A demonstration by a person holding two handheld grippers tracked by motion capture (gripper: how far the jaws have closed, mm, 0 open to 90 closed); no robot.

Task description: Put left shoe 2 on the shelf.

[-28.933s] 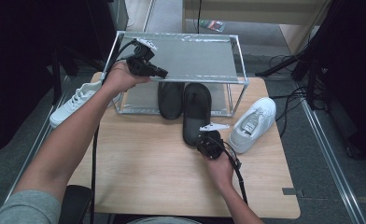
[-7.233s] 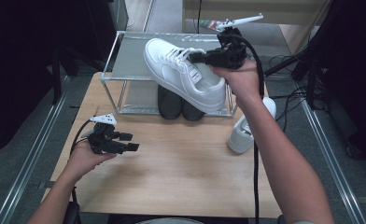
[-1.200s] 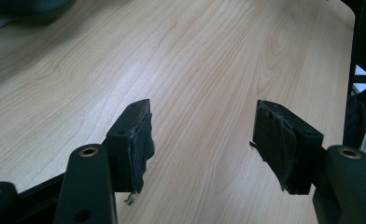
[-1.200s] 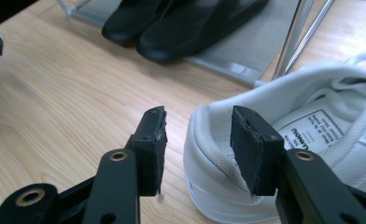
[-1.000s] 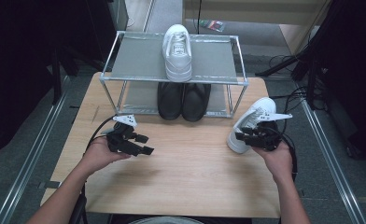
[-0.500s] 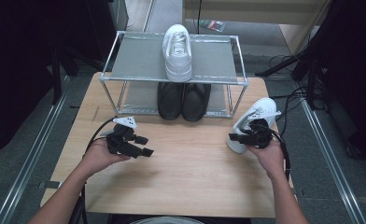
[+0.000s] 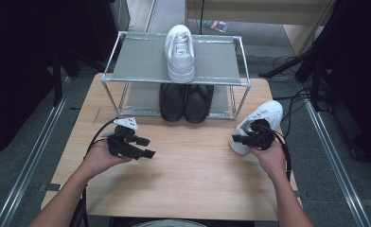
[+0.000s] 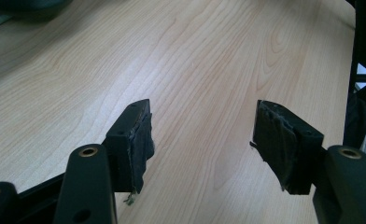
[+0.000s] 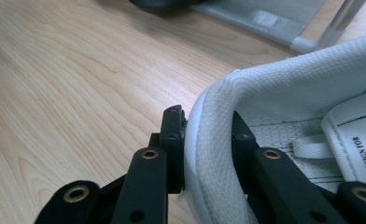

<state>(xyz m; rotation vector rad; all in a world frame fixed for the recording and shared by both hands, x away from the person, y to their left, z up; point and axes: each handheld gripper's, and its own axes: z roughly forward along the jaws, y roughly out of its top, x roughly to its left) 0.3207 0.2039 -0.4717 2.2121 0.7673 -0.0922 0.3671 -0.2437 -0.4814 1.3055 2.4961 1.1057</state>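
At the right edge of the worktop (image 7: 188,179), the jaws of the right gripper (image 9: 204,140) have just been closing and now pinch the padded heel collar of a white sneaker (image 9: 284,93), one jaw outside the wall and the other down inside the shoe. That hold on the collar rim gives a firm edge to lift by, and leaves the sole free to be set down flat. In the high view the same gripper (image 7: 248,139) sits at the near end of the shoe (image 7: 261,120), whose toe points away toward the far right, just beside the right end of the wire shoe rack (image 7: 127,71).

The left gripper (image 8: 204,140) stands wide open with nothing between its pads, only bare wood beneath. In the high view it (image 7: 145,147) rests low over the near left of the worktop, well apart from the shoes, probably parked out of the way while the other hand works.

On the rack's top shelf the matching white sneaker (image 7: 180,52) already lies with its toe pointing far, with bare shelf on both sides of it; the gripped shoe seems meant to join it there. A pair of black shoes (image 7: 186,101) fills the middle of the lower shelf, which would explain why the white pair goes above.
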